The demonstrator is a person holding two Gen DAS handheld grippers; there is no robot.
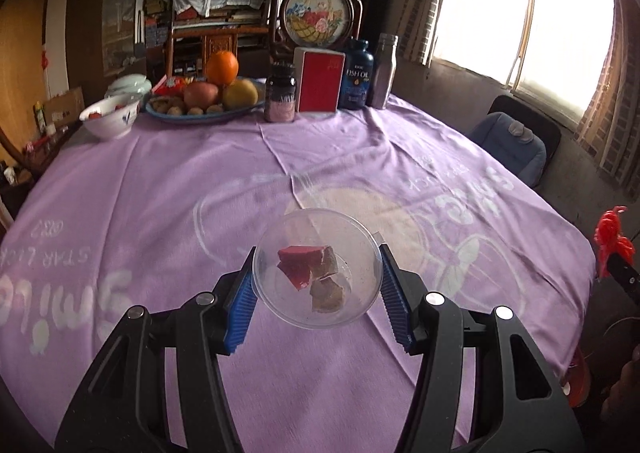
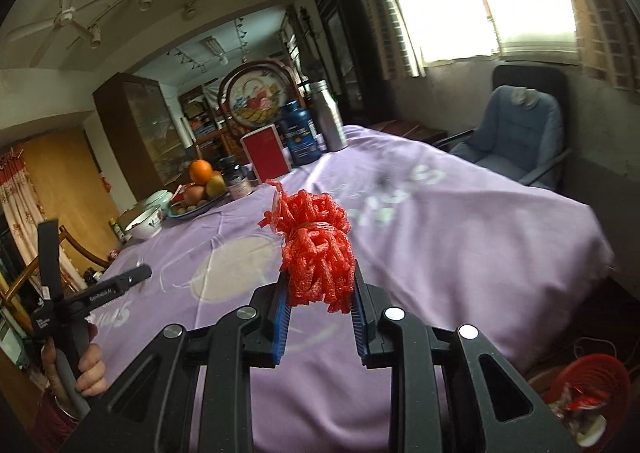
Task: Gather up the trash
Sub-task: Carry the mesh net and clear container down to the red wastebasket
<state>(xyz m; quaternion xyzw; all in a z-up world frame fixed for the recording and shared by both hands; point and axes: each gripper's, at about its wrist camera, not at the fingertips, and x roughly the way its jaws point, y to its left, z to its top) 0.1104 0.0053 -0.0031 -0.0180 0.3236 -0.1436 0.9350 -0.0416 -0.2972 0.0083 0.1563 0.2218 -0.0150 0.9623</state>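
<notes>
left tool (image 1: pixel 316 285) level, pinching clear cup (image 1: pixel 316 269) | right tool (image 2: pixel 320 293) raised, pinching red foam net (image 2: pixel 316 249)

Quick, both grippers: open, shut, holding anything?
Left gripper: shut on the clear plastic cup with scraps inside.
Right gripper: shut on the red foam net.
</notes>
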